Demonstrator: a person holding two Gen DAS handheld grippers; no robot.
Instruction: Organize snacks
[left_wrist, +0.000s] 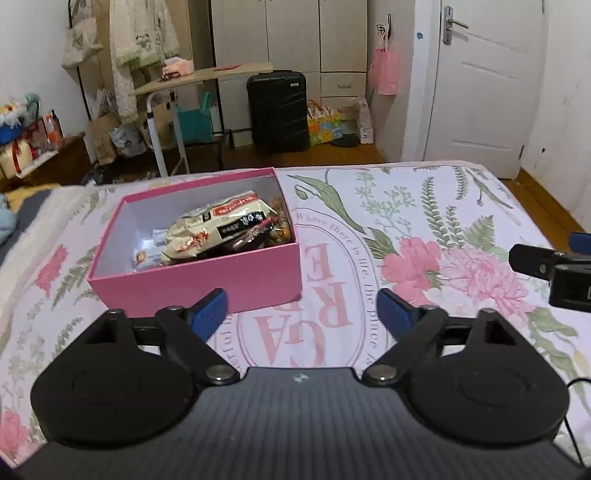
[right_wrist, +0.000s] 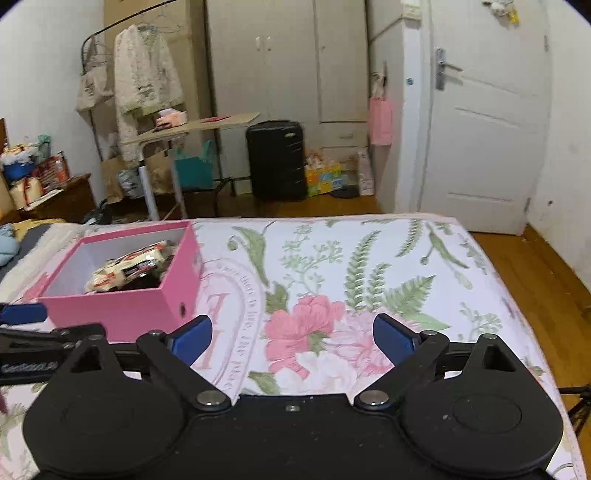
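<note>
Left wrist: pink box (left_wrist: 236, 273) of snacks (left_wrist: 218, 229) ahead; both claws (left_wrist: 299, 310) (right_wrist: 291, 332) released, empty.

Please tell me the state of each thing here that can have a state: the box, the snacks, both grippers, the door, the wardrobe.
pink box: open, no lid on it, standing on the bed.
snack packets: inside the box, piled toward its right side.
left gripper: open, holds nothing.
right gripper: open, holds nothing.
white door: closed.
wardrobe: doors closed.
</note>
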